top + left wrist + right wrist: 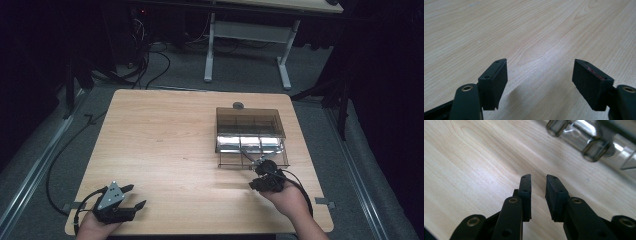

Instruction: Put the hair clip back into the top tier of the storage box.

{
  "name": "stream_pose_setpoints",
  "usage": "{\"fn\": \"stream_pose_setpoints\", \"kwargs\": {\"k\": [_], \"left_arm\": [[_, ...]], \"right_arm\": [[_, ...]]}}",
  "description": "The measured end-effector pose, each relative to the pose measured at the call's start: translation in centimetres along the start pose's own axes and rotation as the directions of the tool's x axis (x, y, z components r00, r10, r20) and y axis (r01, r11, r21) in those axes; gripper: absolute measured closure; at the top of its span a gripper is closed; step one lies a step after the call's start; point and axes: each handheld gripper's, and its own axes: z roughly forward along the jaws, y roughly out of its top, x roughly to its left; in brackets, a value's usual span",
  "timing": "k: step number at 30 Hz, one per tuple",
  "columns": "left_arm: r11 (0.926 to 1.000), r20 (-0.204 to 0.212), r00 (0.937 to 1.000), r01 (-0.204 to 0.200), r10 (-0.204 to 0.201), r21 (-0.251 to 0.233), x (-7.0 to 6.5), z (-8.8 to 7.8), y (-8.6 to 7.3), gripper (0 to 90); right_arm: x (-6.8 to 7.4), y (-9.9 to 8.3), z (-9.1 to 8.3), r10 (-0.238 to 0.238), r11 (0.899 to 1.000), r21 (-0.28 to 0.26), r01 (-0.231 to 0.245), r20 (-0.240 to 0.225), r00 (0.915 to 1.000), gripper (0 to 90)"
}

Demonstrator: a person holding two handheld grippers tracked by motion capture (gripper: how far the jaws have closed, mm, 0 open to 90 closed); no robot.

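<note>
The right gripper [263, 175], right of middle, is slightly parted with nothing inside, beside the clear box [251, 136] to reach it. The left gripper [120, 202], lower left, waits wide apart on the worktop [165, 145].

I am seeing the bench [165, 145] showing pale, smooth wood grain with a soft sheen, the organiser box [250, 122] looking like glossy smoked plastic, and my right gripper's [538, 180] fingers [526, 188] appearing matt black.
</note>
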Motion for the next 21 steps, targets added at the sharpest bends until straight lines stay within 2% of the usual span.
{"fn": "stream_pose_setpoints", "kwargs": {"k": [5,9,13,15,21], "left_arm": [[1.0000,-0.001,1.0000,0.002,-0.002,-0.003,0.0,0.0,0.0,28.7],[1.0000,0.000,1.0000,0.004,-0.004,-0.007,0.1,-0.1,0.0,28.6],[0.9999,-0.003,1.0000,0.007,-0.007,-0.012,0.1,-0.1,0.0,28.6],[0.9998,-0.006,0.9999,0.008,-0.008,-0.015,0.1,-0.1,-0.1,28.5],[0.9997,-0.010,0.9999,0.009,-0.009,-0.022,0.0,-0.1,-0.1,28.4]], "right_arm": [[0.5,-1.2,0.7,0.005,0.996,-0.094,-0.006,-0.007,1.0000,72.3],[1.1,-2.2,1.2,0.007,0.984,-0.177,-0.005,0.011,0.9999,69.2],[1.5,-3.1,1.9,0.023,0.962,-0.272,-0.024,-0.008,0.9997,67.2],[1.7,-3.6,2.3,0.021,0.947,-0.320,-0.019,0.003,0.9998,66.2],[2.4,-4.6,3.0,0.034,0.907,-0.420,-0.024,0.015,0.9993,64.4]]}}
